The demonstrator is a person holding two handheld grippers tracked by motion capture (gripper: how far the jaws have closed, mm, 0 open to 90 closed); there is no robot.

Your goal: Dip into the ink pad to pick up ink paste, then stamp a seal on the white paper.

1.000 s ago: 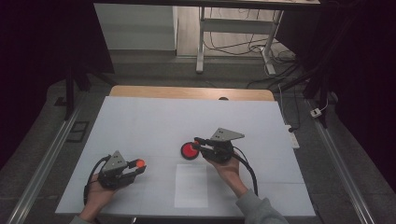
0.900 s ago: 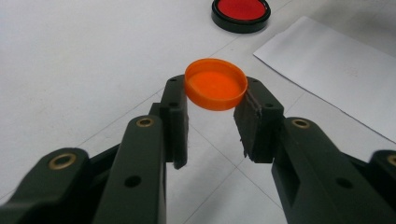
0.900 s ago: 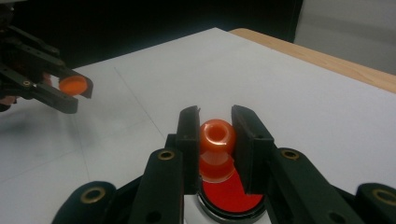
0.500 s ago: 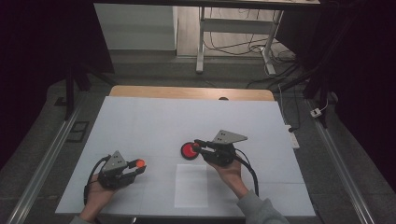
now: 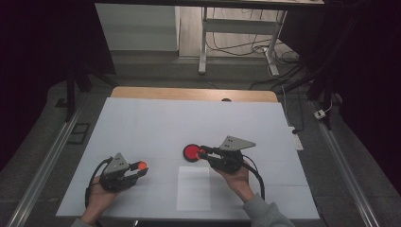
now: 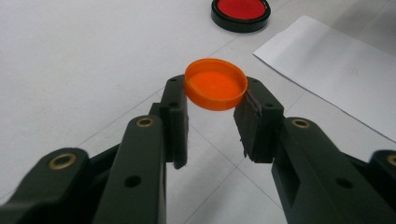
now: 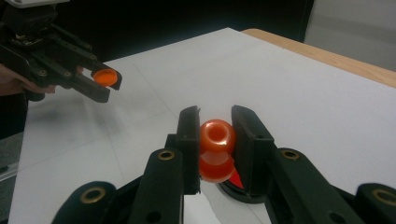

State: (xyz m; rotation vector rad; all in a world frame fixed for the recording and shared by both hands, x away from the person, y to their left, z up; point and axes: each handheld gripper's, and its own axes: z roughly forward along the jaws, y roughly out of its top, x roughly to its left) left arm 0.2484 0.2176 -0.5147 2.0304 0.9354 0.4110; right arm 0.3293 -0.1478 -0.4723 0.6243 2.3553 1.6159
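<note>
My left gripper is shut on an orange bottle cap, held open side up just above the white table at the front left. In the right gripper view my right gripper is shut on a small orange-red bottle-like piece with an open mouth facing up. It hangs over the edge of a round black dish with a red centre. The left gripper with its cap also appears far off in that view.
A white sheet of paper lies on the table near the front, between the two hands. A wooden edge runs along the table's far side. Cables and a metal frame lie on the floor beyond.
The right gripper has shifted slightly with its orange-red piece beside the dish. The left gripper has kept still with the cap.
</note>
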